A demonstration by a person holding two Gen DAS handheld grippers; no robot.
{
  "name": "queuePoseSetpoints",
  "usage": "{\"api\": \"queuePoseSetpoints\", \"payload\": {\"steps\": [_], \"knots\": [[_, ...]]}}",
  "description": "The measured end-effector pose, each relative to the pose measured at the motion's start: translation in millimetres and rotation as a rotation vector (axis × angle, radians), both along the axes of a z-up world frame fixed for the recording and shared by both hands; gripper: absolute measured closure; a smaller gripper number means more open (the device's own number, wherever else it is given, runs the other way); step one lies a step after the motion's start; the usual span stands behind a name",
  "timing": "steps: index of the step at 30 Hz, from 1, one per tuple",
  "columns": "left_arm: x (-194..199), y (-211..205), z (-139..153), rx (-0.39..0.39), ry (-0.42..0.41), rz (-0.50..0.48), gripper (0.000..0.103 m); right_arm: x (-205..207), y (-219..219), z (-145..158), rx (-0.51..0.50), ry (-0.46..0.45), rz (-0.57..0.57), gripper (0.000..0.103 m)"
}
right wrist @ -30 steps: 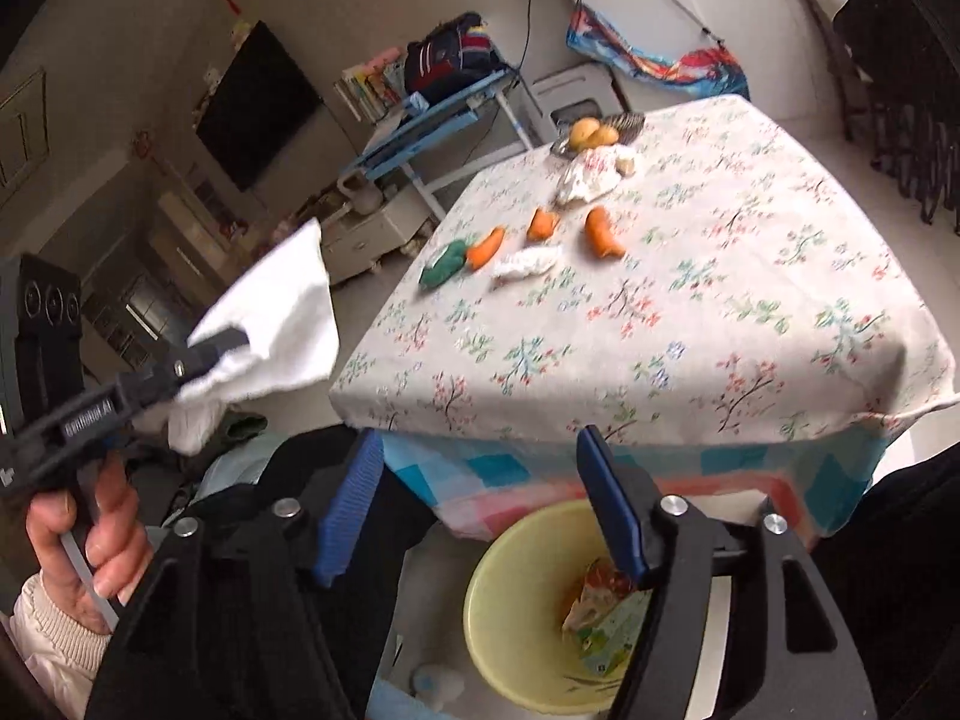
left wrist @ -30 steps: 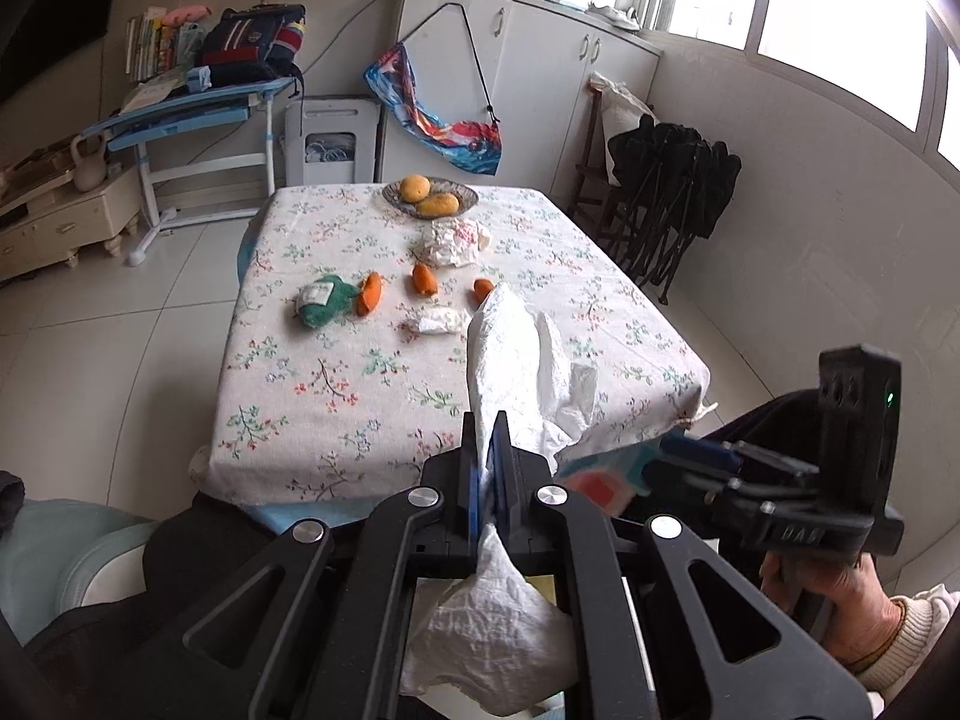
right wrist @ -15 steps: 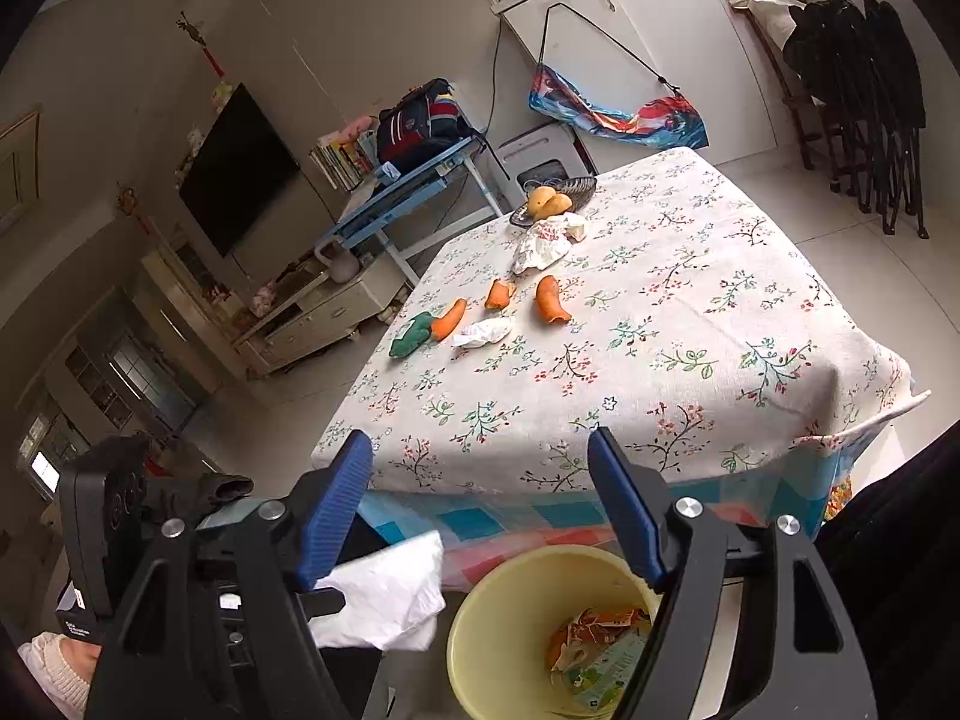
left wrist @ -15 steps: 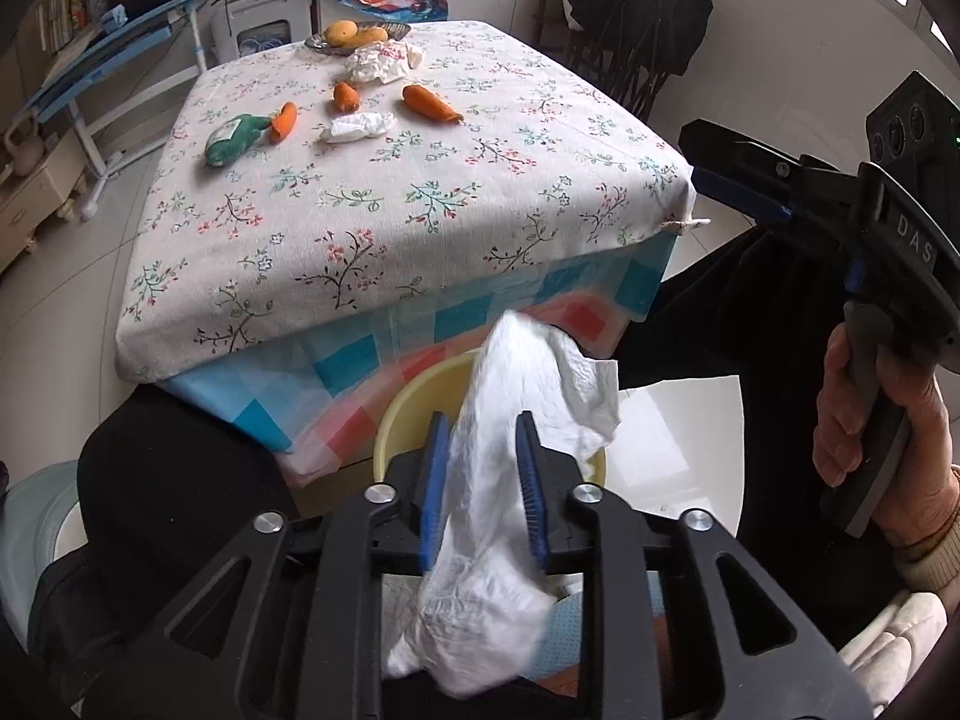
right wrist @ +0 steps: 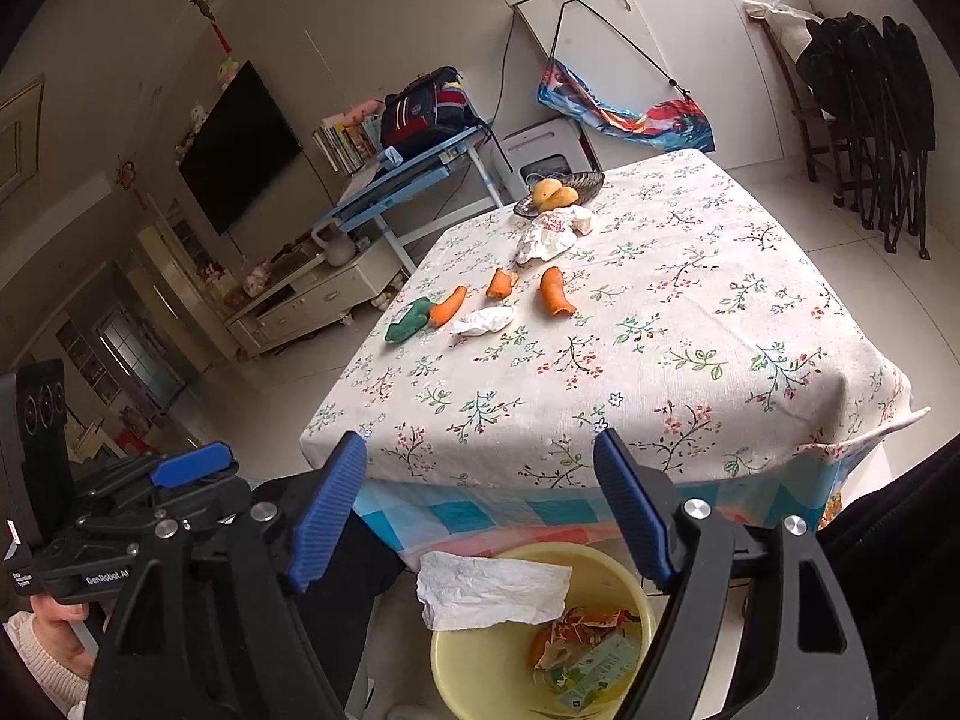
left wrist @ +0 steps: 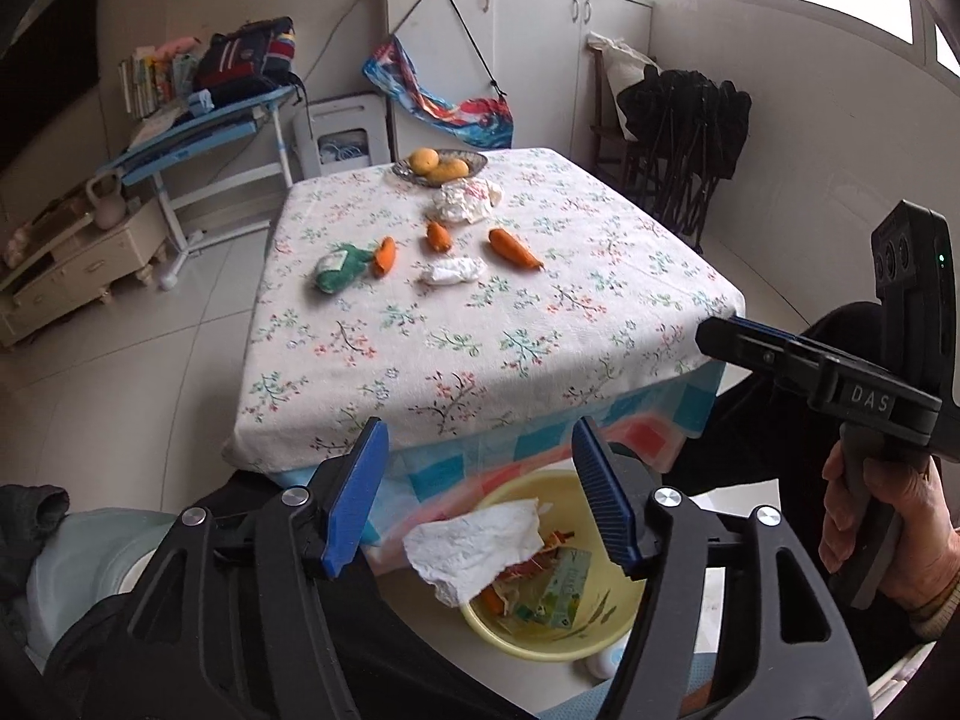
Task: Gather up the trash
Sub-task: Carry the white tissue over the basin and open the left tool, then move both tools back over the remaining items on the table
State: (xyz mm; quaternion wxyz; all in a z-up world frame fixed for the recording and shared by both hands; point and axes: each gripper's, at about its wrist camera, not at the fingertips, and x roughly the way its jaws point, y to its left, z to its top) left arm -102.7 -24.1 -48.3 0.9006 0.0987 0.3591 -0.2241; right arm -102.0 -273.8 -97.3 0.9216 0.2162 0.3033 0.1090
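Note:
A yellow bin (left wrist: 591, 639) (right wrist: 456, 666) stands on the floor below the table's near edge, holding wrappers. A white tissue (left wrist: 474, 546) (right wrist: 489, 588) lies over its rim. My left gripper (left wrist: 477, 492) is open and empty above the bin. My right gripper (right wrist: 480, 510) is open and empty, also above the bin. On the floral tablecloth (left wrist: 480, 312) lie a crumpled tissue (left wrist: 453, 270) (right wrist: 486, 320), a green wrapper (left wrist: 339, 267) (right wrist: 411, 321), a crumpled white wrapper (left wrist: 465, 201) (right wrist: 549, 237) and three carrot pieces (left wrist: 513, 247).
A dish with fruit (left wrist: 441, 167) sits at the table's far edge. Folded black chairs (left wrist: 684, 138) stand to the right by the wall. A blue desk (left wrist: 204, 126) and a low cabinet (left wrist: 72, 258) stand at the left. A white cupboard (left wrist: 516, 48) is behind.
My left gripper opened and let the white tissue go; it now lies on the bin's rim. Both grippers tilted up toward the table.

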Motion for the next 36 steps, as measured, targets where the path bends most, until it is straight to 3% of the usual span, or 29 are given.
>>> {"api": "queuePoseSetpoints", "payload": {"steps": [10, 36], "knots": [[-3.5, 14.6, 23.7, -0.024, -0.140, 0.098, 0.028, -2.9, 6.8, 4.9, -0.036, -0.032, -0.002, 0.026], [-2.8, 32.8, 31.2, -0.059, -0.182, 0.191, 0.028, -4.2, 19.4, 11.6, -0.097, -0.073, 0.015, 0.026]]}}
